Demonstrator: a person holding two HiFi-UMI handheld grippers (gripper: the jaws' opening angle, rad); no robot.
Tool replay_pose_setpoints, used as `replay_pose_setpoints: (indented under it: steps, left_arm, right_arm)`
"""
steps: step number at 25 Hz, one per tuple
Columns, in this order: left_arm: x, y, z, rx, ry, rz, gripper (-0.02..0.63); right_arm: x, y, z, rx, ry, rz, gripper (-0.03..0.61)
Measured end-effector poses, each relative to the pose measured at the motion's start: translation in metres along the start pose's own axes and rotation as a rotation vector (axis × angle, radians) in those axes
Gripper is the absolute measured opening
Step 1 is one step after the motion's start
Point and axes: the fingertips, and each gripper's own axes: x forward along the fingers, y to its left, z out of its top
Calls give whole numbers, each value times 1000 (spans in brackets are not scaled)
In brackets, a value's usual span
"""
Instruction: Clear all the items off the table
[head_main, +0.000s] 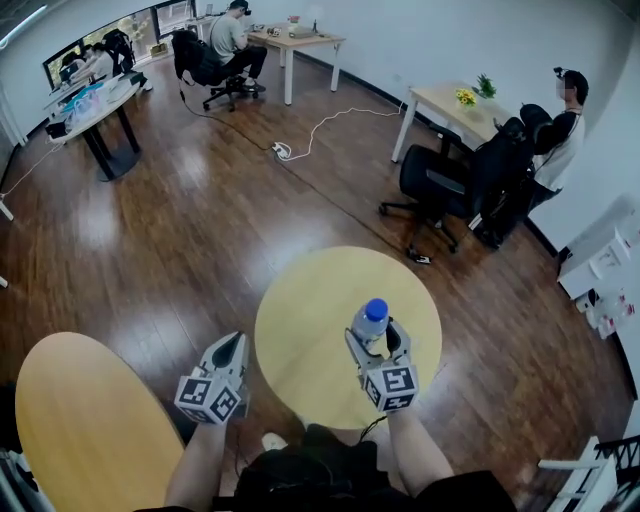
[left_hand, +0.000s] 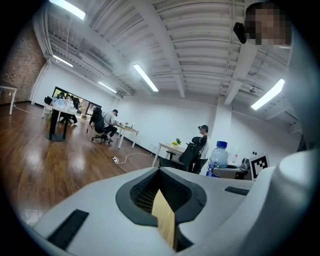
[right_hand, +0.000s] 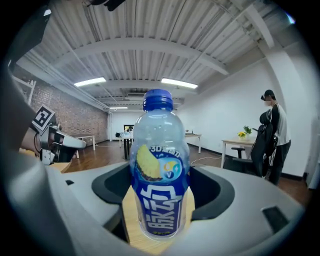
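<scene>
Bottle (right_hand: 159, 180) with a blue cap and blue label stands upright on the round yellow worktop (head_main: 310, 300), close to the edge nearest the person and the only item on it. The right gripper (head_main: 377, 338) reaches in over that edge with its jaws wide apart, one on each side of the bottle. Thin slivers of worktop show between bottle and pads, so I judge it bracketed for a grasp rather than squeezed. The left gripper (head_main: 236, 348) hangs just off the worktop's left edge, jaws closed to a narrow slit and empty, probably kept clear since one gripper suffices. Only the head view shows the bare worktop and the other empty table (head_main: 80, 420) beyond its left edge. Only the right gripper view shows the pineapple picture on the label and the gaps beside the bottle.
</scene>
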Motion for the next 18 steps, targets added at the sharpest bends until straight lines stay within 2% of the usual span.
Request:
replay_pose_setpoints:
  steps: [5, 10, 18]
  left_arm:
    - [-2, 18, -31, -15, 77, 45, -2]
    - [1, 36, -60, -55, 119, 97, -2]
    - [-2, 46, -84, -95, 172, 162, -2]
  right_arm:
    - [34, 13, -38, 30, 59, 57, 365]
    - [73, 16, -74, 49, 100, 90, 365]
    - [93, 13, -96, 93, 118, 98, 365]
